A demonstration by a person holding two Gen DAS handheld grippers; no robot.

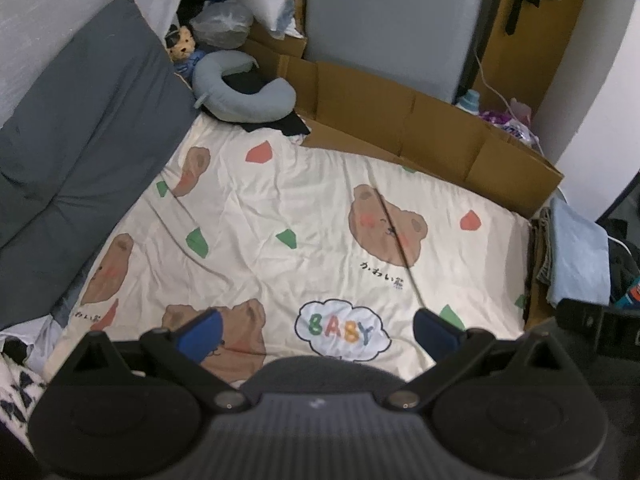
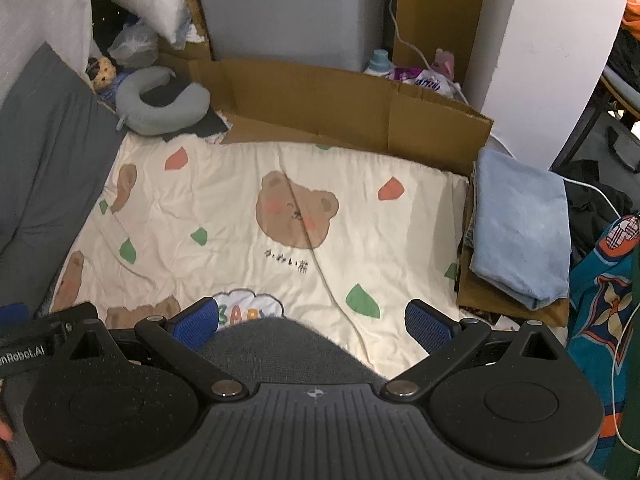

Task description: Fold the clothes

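Looking along the left gripper (image 1: 318, 330), the jaws stand spread wide with nothing between the blue pads (image 1: 202, 334). Below them lies a cream bear-print blanket (image 1: 280, 208) covering the bed, bare of any garment across its middle. A folded light-blue cloth (image 1: 580, 252) tops a small stack of clothes at the far right edge of the bed, beside a flattened cardboard sheet (image 1: 400, 120). A grey pillow (image 1: 80, 140) runs along the left side, a neck pillow (image 1: 240, 88) sits at the head, and a thin dark strand (image 1: 400, 248) crosses the bear face.

From the right wrist view, the right gripper (image 2: 312, 322) is likewise splayed and empty. A dark grey knit fabric (image 2: 280, 344) bulges up just behind and between its fingers — whether this is a garment waiting to be folded or the person's own clothing cannot be told. The stack (image 2: 516, 232) sits near, to the right of the jaws, light-blue piece uppermost over brown layers, with a teal patterned cloth (image 2: 600, 308) beyond it at the bed's side.

The light-blue piece looks soft, light and limp — likely to sag and unfold if lifted by one point. A pinch at two corners of one edge, one gripper each, should keep it flat; the fabric should grip well against the ribbed pads.
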